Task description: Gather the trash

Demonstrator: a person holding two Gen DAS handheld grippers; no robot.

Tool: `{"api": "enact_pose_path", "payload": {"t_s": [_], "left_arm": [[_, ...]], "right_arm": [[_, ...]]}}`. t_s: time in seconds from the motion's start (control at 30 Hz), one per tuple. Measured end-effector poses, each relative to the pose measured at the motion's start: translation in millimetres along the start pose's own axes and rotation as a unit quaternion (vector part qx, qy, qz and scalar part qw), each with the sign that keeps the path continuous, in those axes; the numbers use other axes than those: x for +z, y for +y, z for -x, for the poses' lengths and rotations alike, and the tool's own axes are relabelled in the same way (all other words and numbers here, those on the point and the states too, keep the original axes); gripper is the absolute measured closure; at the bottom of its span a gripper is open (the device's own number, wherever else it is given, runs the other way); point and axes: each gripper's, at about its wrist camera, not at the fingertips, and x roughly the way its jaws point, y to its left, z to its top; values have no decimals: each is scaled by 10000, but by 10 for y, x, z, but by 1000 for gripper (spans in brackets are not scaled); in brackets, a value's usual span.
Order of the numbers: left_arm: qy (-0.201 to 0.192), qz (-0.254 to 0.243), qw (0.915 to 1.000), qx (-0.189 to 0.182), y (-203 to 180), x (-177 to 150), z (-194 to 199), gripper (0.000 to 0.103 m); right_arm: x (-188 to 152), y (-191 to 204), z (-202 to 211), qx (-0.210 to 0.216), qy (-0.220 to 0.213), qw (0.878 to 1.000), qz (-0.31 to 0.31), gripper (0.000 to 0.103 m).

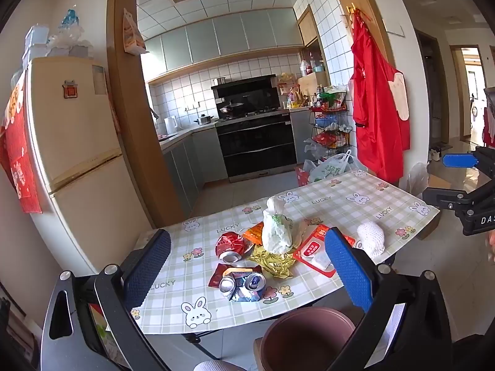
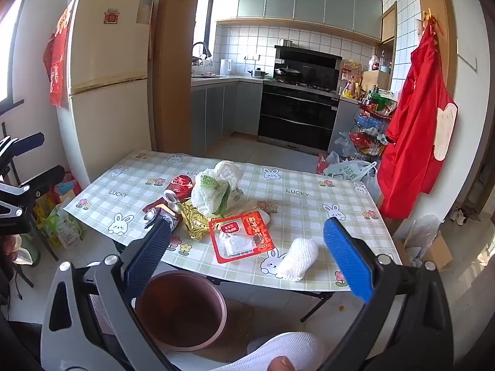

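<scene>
Both grippers raised above the near edge of the table, jaws spread wide, nothing held.

The left gripper [image 1: 247,266] and the right gripper [image 2: 247,253] both point forward and down at the checked bunny-print tablecloth [image 1: 340,204]. The trash lies clustered on it: a crushed red drink can [image 1: 229,244], a flattened blue-and-silver can [image 1: 243,284], a crumpled gold foil wrapper [image 1: 273,264], a knotted white-and-green plastic bag [image 1: 275,230], a red-rimmed plastic food tray [image 2: 241,236] and a white foam net sleeve [image 2: 297,258] set apart near the edge. A round brown bin [image 2: 181,309] stands on the floor below the near edge. Only the right view shows the tray's full face and a white shoe [image 2: 278,352]; only the left view shows the doorway [image 1: 470,92] beyond the red hanging apron [image 1: 377,117].
</scene>
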Motion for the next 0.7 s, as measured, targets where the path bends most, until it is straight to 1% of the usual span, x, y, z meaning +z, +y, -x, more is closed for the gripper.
{"api": "enact_pose_path", "payload": {"t_s": [0.7], "left_arm": [[25, 3, 10000, -9, 0, 1, 0, 5]], "right_arm": [[-12, 7, -6, -10, 12, 10000, 17, 6]]}}
